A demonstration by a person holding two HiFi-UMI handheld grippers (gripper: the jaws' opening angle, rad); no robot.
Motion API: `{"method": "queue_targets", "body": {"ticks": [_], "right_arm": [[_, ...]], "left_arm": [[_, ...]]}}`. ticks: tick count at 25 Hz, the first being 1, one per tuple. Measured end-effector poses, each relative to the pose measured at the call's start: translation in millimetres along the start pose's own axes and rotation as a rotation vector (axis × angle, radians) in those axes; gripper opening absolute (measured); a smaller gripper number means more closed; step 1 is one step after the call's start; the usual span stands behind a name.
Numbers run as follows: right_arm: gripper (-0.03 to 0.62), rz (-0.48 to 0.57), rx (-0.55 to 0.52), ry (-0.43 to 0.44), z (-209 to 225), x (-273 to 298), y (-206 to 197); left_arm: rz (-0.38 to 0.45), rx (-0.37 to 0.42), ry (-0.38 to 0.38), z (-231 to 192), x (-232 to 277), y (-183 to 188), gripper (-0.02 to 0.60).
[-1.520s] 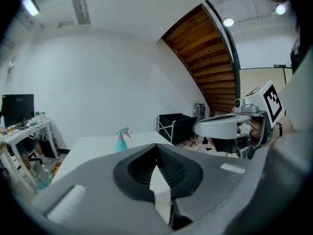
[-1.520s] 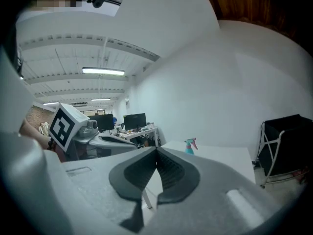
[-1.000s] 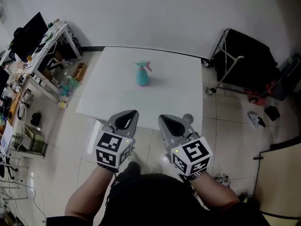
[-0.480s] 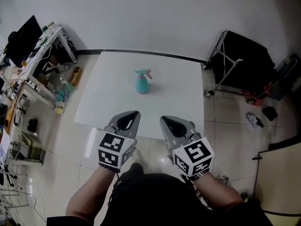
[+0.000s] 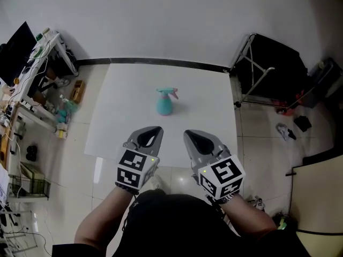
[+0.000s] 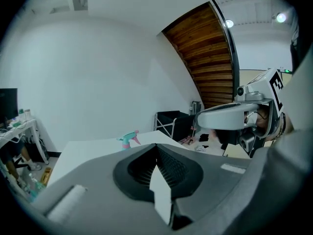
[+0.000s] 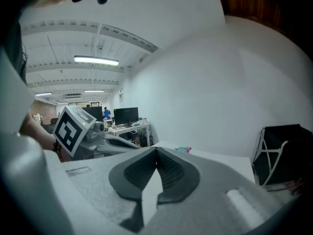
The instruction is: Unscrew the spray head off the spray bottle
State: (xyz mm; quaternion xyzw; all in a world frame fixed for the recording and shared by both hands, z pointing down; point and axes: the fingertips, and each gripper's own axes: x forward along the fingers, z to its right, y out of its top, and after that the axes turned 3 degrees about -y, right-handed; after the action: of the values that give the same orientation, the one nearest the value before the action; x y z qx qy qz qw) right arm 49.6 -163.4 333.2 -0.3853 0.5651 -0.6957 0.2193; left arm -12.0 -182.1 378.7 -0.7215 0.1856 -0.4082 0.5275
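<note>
Both grippers closed and empty, held short of the spray bottle (image 5: 164, 105) on the white table (image 5: 120, 125).

The left gripper (image 5: 153, 129) and right gripper (image 5: 192, 134) sit side by side, each with its jaws pressed together and nothing between them. In the head view their tips lie over the table's near edge. The teal bottle stands upright near the table's middle, well apart from both, its pink-tipped spray head (image 5: 168, 92) still on. A black cart (image 5: 270, 68) stands just right of the table, and a cluttered desk (image 5: 33, 71) lies off to the left.
</note>
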Motion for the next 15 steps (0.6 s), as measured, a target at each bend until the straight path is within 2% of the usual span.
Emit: {"method": "queue_targets", "body": {"ticks": [10,15], "right_arm": [[-0.009,-0.029,0.003,-0.076,-4.7,39.5,7.5],[-0.009,-0.055,-0.009,-0.085,-2.5,48.7,6.3]], "left_arm": [[-0.015,0.043,-0.081,-35.4,20.1,-8.6,0.015],[-0.034,0.040,-0.093,-45.8,31.9,-15.8,0.037]]}}
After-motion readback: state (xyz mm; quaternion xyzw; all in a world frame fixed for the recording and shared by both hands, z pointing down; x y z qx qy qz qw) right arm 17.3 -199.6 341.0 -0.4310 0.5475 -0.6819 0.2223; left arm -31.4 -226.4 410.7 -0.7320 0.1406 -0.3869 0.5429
